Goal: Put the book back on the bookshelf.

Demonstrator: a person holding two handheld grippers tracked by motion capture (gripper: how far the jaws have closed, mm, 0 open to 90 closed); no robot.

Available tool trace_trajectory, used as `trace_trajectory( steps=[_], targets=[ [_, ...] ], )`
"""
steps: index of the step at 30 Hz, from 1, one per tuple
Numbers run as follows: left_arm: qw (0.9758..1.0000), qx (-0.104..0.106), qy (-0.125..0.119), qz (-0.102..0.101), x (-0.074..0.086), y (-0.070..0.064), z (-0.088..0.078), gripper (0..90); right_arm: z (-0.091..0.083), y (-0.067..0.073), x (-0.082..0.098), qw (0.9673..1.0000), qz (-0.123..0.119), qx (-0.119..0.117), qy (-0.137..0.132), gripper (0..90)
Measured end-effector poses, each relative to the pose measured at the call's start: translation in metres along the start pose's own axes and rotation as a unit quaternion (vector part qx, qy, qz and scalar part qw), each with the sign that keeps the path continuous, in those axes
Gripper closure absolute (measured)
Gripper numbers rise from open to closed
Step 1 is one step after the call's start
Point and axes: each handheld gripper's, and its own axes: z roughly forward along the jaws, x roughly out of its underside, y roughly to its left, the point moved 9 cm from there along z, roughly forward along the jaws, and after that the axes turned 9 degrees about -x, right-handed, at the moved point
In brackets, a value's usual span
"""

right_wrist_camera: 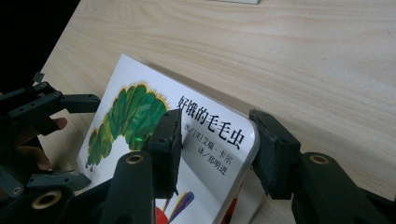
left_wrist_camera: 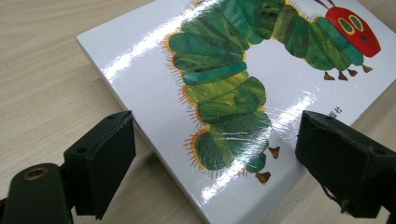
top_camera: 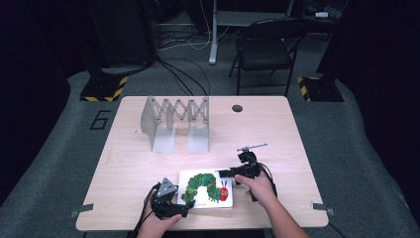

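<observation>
Book [top_camera: 207,190] flat at near edge of table [top_camera: 277,129], caterpillar cover up. Left gripper [top_camera: 174,207] wide open astride near-left corner, pads clear of it. Right gripper [right_wrist_camera: 215,142] narrowing over right corner, one jaw above cover, other beyond edge; firm contact unclear. Better to pinch cover edge squarely, then lift slowly, steadying left corner against sliding

book [right_wrist_camera: 205,154] corner behind right claw [right_wrist_camera: 217,156], lower cover cut off, grip perhaps touching

bright overhead light; glare streaks the book [left_wrist_camera: 233,93]; dark surroundings.
</observation>
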Motion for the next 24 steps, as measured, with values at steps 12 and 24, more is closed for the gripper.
trace_trajectory(
  steps=[12, 24],
  targets=[
    [0.9998, 0.009, 0.005, -0.02, 0.003, -0.001, 0.0, 11.8, -0.008, 0.009, -0.001, 0.9997, -0.021, -0.002, -0.007, 58.2],
    [0.9998, 0.016, 0.007, -0.004, 0.004, -0.005, 0.0, 16.3, -0.012, 0.016, -0.001, 0.9994, -0.032, -0.006, -0.014, 59.6]
  ],
)
